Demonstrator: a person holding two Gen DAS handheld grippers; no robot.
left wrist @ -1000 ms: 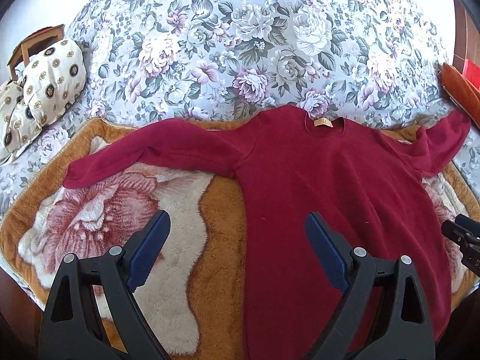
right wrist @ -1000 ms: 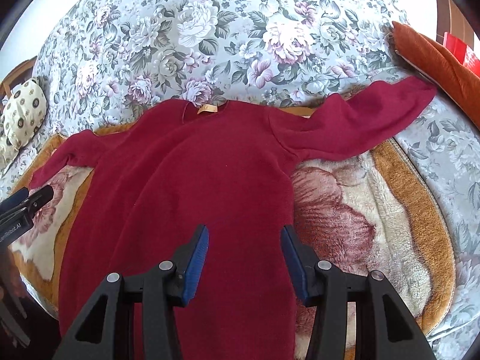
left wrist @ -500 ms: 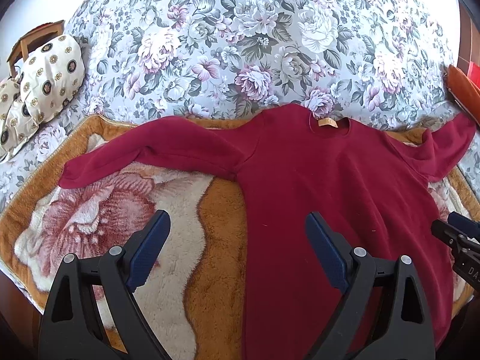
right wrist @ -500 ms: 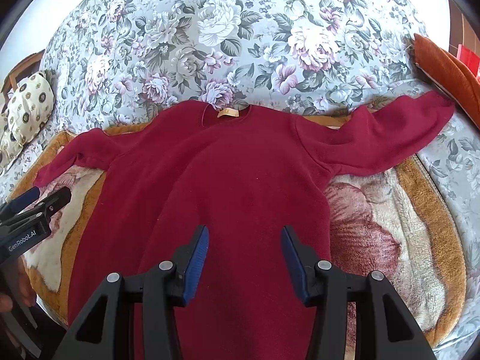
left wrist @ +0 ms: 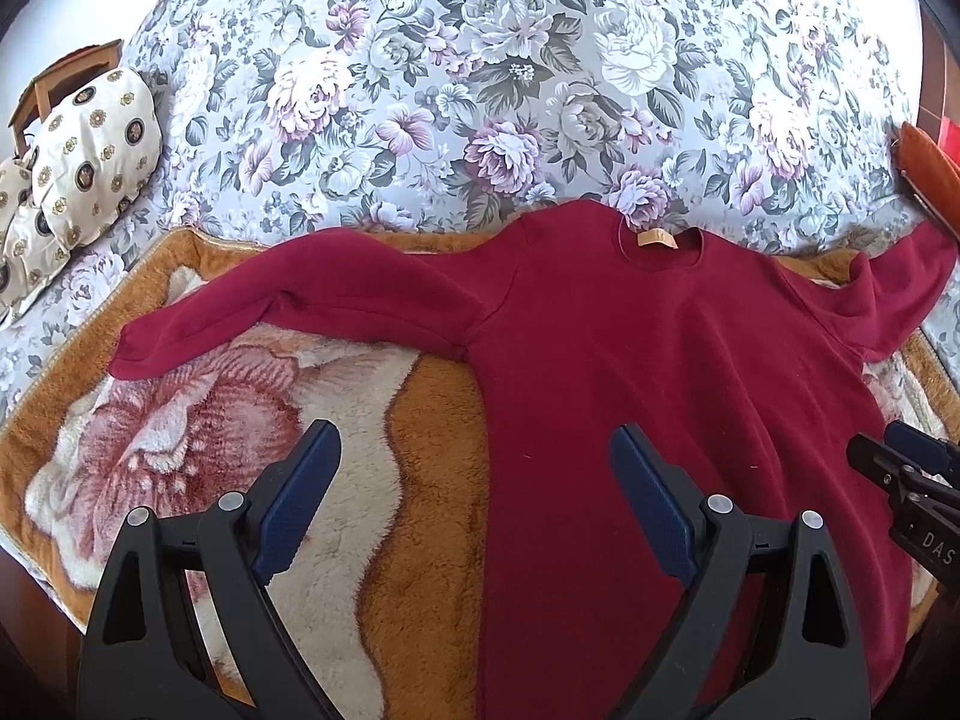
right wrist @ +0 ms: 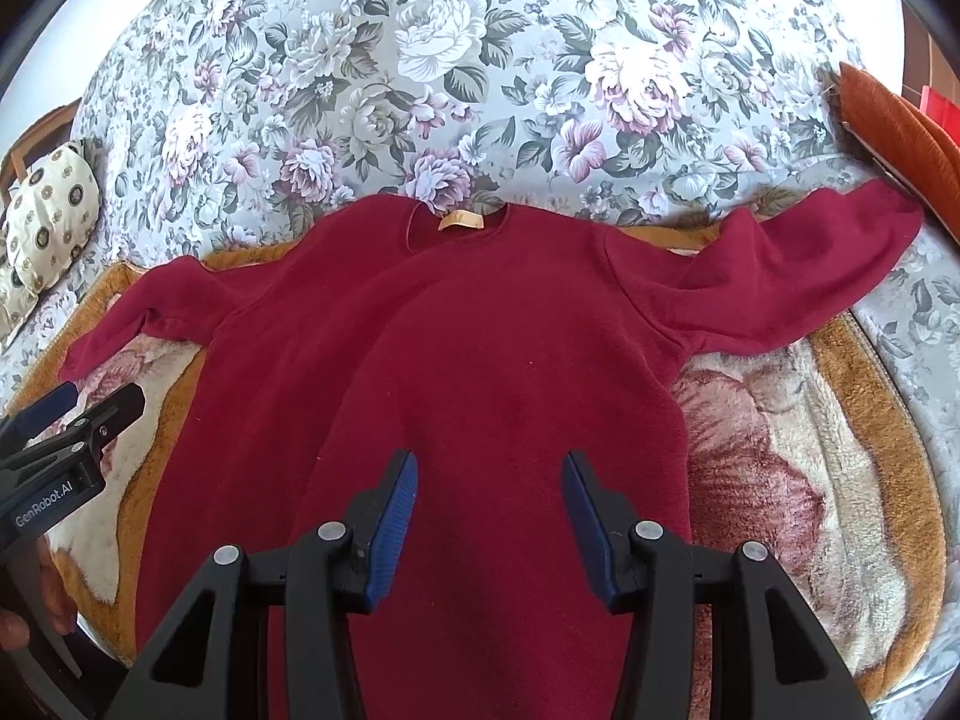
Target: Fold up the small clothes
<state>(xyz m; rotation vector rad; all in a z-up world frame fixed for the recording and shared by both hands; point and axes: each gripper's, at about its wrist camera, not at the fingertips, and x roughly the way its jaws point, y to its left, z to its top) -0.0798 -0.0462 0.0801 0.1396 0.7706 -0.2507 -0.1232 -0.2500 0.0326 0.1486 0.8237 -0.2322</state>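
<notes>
A dark red long-sleeved sweater [left wrist: 648, 372] lies flat on the bed, collar away from me, both sleeves spread out to the sides; it also shows in the right wrist view [right wrist: 480, 372]. My left gripper [left wrist: 474, 498] is open and empty, held above the sweater's left edge and the blanket. My right gripper [right wrist: 489, 504] is open and empty, held above the sweater's lower body. The right gripper's tip shows at the right edge of the left wrist view [left wrist: 900, 468]. The left gripper shows at the left edge of the right wrist view [right wrist: 66, 420].
An orange plush blanket [left wrist: 198, 420] with a rose pattern lies under the sweater. A grey floral bedspread [left wrist: 510, 72] covers the bed behind. Cream patterned pillows [left wrist: 84, 144] sit at the far left. An orange cushion [right wrist: 894, 120] lies at the far right.
Both grippers have shifted forward and up a little, so more of the sweater and both sleeves fill the views. Both stay open. The sweater has not moved.
</notes>
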